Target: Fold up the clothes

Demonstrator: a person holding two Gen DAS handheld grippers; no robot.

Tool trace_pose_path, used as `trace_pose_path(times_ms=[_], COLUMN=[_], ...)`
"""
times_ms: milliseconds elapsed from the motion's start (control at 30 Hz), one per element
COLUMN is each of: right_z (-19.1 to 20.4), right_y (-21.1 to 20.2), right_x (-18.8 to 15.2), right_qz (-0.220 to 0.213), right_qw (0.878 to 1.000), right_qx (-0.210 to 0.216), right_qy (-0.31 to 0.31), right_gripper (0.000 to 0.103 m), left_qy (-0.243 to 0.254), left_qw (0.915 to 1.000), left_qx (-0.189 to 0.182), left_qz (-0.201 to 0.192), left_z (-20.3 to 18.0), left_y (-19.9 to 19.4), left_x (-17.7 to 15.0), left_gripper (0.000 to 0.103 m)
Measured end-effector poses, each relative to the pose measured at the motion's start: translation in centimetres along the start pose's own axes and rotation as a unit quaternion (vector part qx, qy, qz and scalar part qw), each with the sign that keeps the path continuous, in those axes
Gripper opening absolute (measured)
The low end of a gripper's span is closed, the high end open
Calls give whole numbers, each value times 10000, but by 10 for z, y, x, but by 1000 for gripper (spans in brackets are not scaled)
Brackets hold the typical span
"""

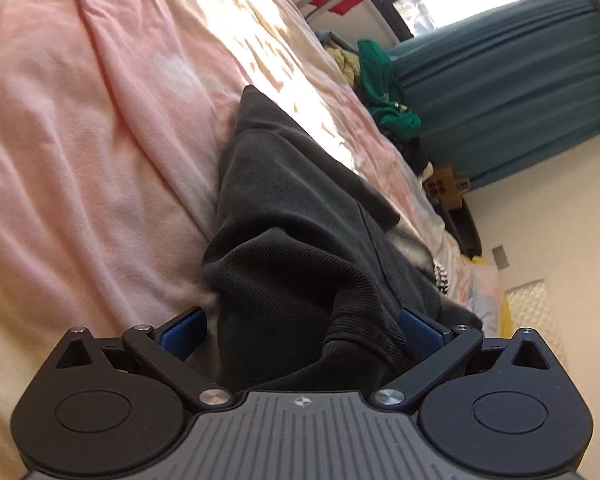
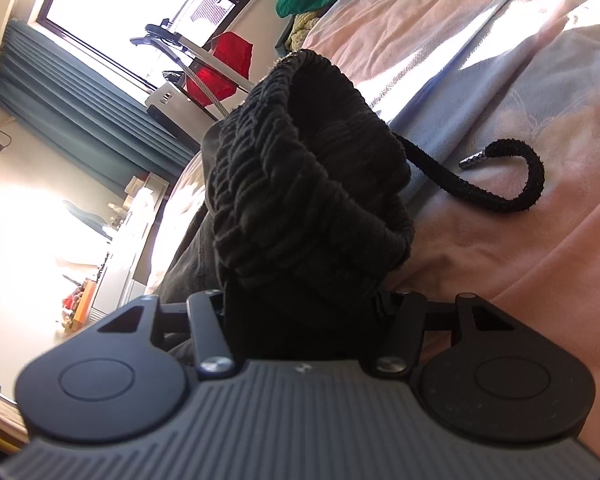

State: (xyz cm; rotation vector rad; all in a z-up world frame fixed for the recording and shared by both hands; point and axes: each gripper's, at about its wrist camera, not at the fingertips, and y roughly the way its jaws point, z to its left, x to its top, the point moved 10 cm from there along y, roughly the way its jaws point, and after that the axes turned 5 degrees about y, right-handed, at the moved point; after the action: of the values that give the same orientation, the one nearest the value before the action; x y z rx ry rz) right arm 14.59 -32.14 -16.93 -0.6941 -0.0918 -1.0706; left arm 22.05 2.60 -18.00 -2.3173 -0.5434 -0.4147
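The step in hand appeared to be lifting a pair of dark sweatpants (image 1: pixel 300 216) off the pink bedsheet (image 1: pixel 84 128) for folding. The left gripper (image 1: pixel 300 332) had its blue pads spread wide, with the ribbed cuff bunched between them; whether they pinched it could not be told. The right gripper (image 2: pixel 304 312) was clenched on the gathered elastic waistband (image 2: pixel 296 168), which rose just ahead of its fingers, the drawstring (image 2: pixel 496 184) trailing to their right across the sheet. Next, the left likely needed to close firmly, then both draw apart to stretch the garment flat.
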Motion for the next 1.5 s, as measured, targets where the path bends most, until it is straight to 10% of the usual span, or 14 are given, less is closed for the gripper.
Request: trace_pose_path(times_ms=[200,633,933,1500], right_z=[-1,5,32,67], right_y=[6,12,-12,-115], right_x=[0,2,8,86], right_qz=[-16,-153,-398,-1270], right_qw=[10000,9998,9983,9898], right_qx=[7,-143,-220,603], right_qy=[43,-72,-362,-252], right_gripper=[58,58,42,40], left_qy=[-69,383,826,1175], left_qw=[9996,9983,9935,9878], left_qx=[-196,262,307,106], left_qz=[-175,-362,-722,-1021], left_z=[-3,-13,-43,-173], left_y=[20,25,-6,-41], left_x=[8,16,16,10], left_gripper=[101,63,44,41])
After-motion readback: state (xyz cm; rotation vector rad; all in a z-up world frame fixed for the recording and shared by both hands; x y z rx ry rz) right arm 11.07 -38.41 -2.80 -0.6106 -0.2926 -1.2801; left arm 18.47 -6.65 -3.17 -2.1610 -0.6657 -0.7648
